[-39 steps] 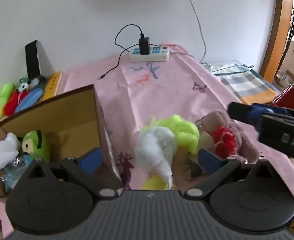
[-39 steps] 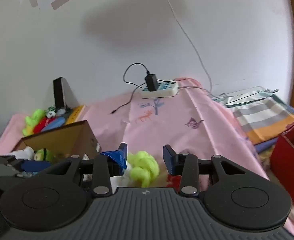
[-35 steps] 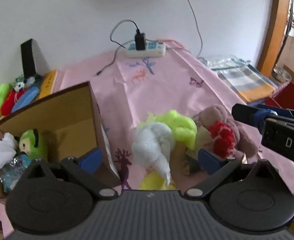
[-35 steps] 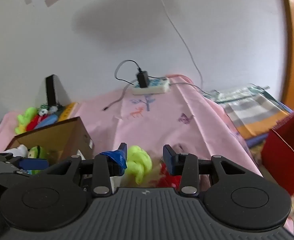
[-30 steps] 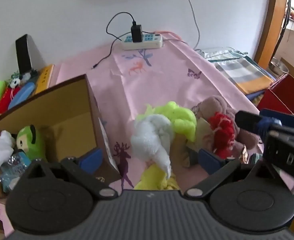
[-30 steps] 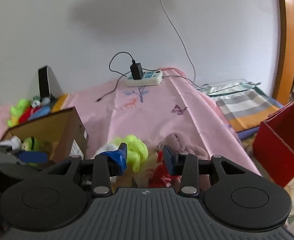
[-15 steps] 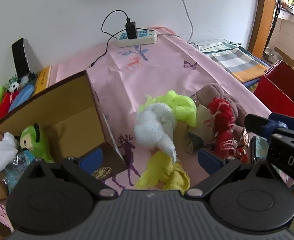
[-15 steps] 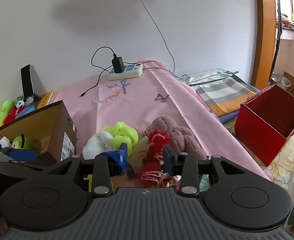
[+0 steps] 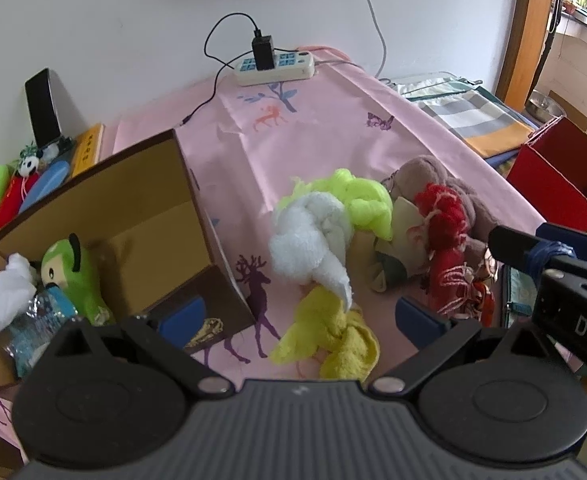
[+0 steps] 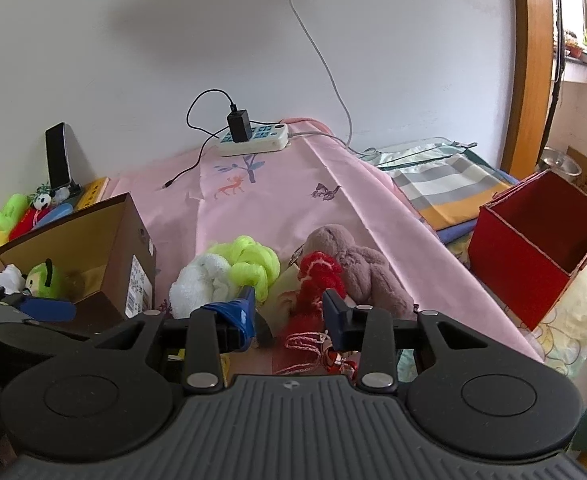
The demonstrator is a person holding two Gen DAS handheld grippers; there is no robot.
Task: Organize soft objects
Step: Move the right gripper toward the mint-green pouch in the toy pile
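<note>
A heap of soft things lies on the pink cloth: a white towel (image 9: pixel 309 240), a neon green knot (image 9: pixel 357 200), a yellow cloth (image 9: pixel 329 336), a red knitted toy (image 10: pixel 313 280) and a brown plush (image 10: pixel 357 264). My left gripper (image 9: pixel 299 318) hovers open and wide over the yellow cloth, holding nothing. My right gripper (image 10: pixel 289 310) is low at the heap's right side. Its jaws are closing with the red knitted toy between them, and I see no firm press from the pads. A brown cardboard box (image 9: pixel 197 216) on the left holds a green plush (image 9: pixel 69 272) and a white cloth.
A red open box (image 10: pixel 533 264) stands to the right on striped bedding. A power strip (image 10: pixel 253 140) with a charger and cables lies by the wall. A phone (image 10: pixel 57 156) and small toys (image 10: pixel 17 216) sit behind the cardboard box.
Both grippers have pulled back from the heap, so more of the bed shows. The right gripper has swung from the neon green knot to the red knitted toy, and its jaws have narrowed.
</note>
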